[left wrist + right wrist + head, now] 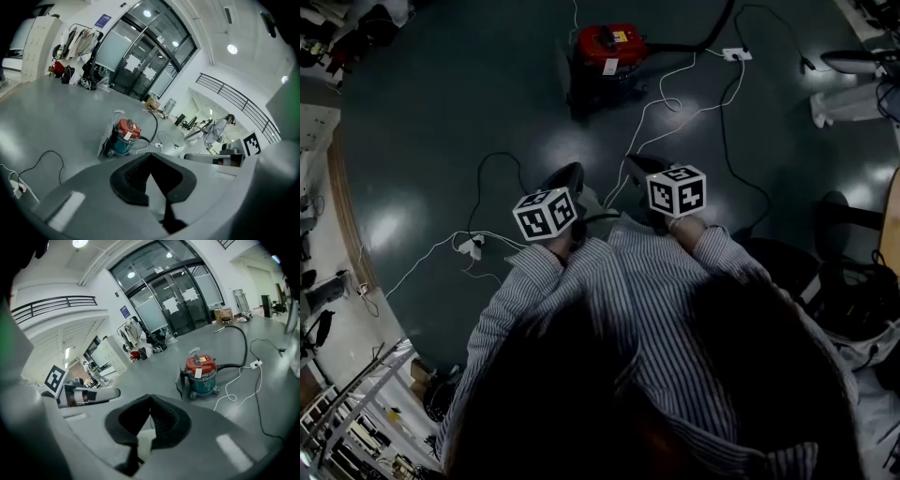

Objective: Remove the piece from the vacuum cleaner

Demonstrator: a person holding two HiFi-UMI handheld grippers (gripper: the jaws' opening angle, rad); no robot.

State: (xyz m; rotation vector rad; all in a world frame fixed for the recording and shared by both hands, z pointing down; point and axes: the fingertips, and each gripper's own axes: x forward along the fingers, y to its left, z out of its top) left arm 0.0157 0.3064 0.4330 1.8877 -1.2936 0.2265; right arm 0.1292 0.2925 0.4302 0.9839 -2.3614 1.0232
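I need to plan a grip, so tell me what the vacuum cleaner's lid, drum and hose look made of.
The lid looks like moulded plastic: red, softly glossy. The drum is teal and smooth; painted metal or plastic, I can't tell. The hose is matte black and lies in a curve, so probably flexible plastic or rubber.

vacuum cleaner [609,52] on floor [441,112], power strip [736,54] to its right, cables [675,103] on floor before it
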